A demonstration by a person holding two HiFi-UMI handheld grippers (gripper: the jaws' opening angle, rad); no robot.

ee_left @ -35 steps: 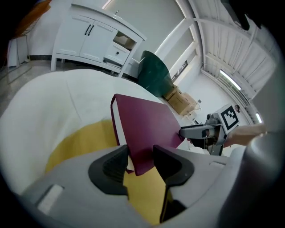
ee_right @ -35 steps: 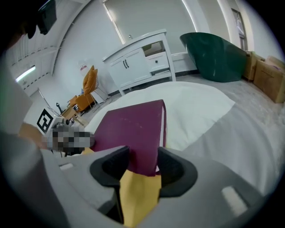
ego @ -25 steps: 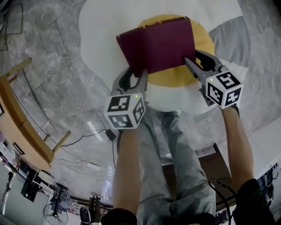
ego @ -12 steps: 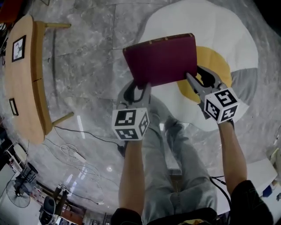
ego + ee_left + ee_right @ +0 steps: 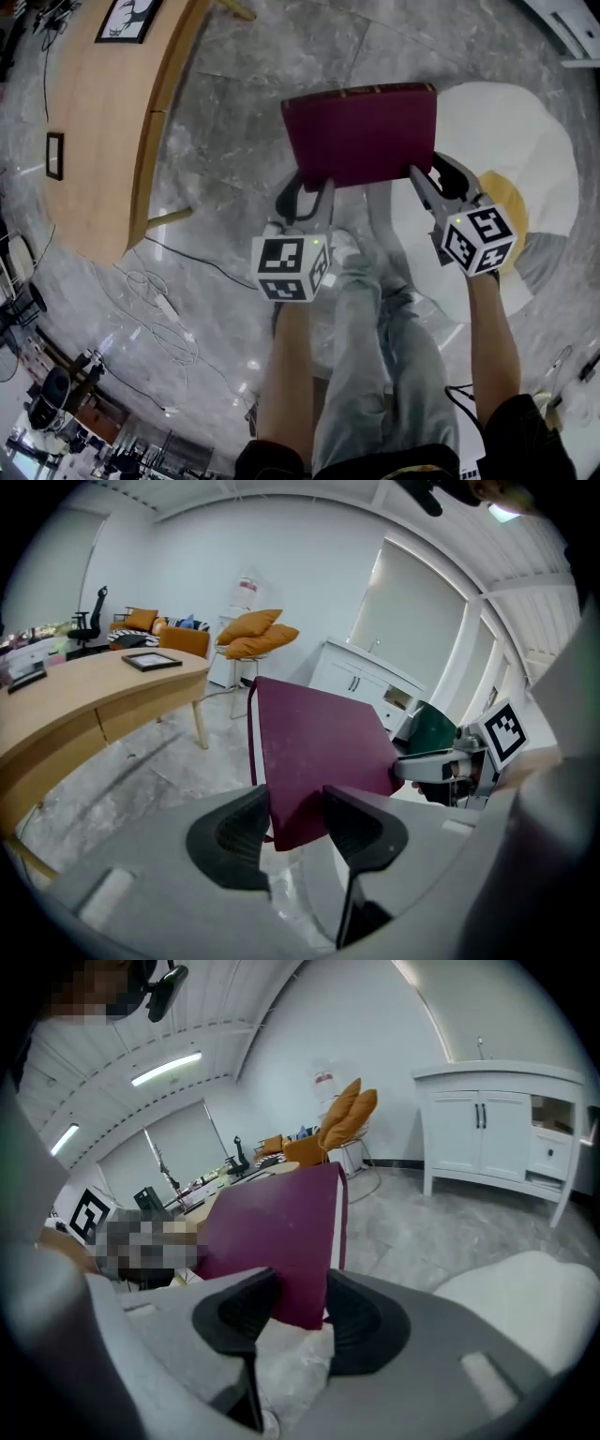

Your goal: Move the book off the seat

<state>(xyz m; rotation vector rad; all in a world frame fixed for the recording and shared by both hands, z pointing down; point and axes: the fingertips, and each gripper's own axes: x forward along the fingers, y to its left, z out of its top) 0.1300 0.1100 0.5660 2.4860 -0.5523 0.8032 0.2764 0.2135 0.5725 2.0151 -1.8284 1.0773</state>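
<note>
A dark red hardcover book (image 5: pixel 364 133) hangs in the air over the grey marble floor, held flat between both grippers. My left gripper (image 5: pixel 314 192) is shut on the book's near left corner (image 5: pixel 298 799). My right gripper (image 5: pixel 424 178) is shut on its near right corner (image 5: pixel 298 1279). The seat (image 5: pixel 511 169), a white round cushion with a yellow centre (image 5: pixel 502 202), lies to the right and below, with the book now mostly off it. In the left gripper view the right gripper (image 5: pixel 441 766) shows at the book's far edge.
A curved wooden desk (image 5: pixel 103 122) with a framed picture (image 5: pixel 131 17) stands at the left. Cables (image 5: pixel 159 319) trail over the floor below it. The person's legs (image 5: pixel 375 375) are under the grippers. White cabinets (image 5: pixel 497 1129) and orange-cushioned chairs (image 5: pixel 253 635) line the walls.
Both grippers have carried the book leftward off the cushion and over the bare floor. The desk has come closer in the head view. The grips on the book are unchanged.
</note>
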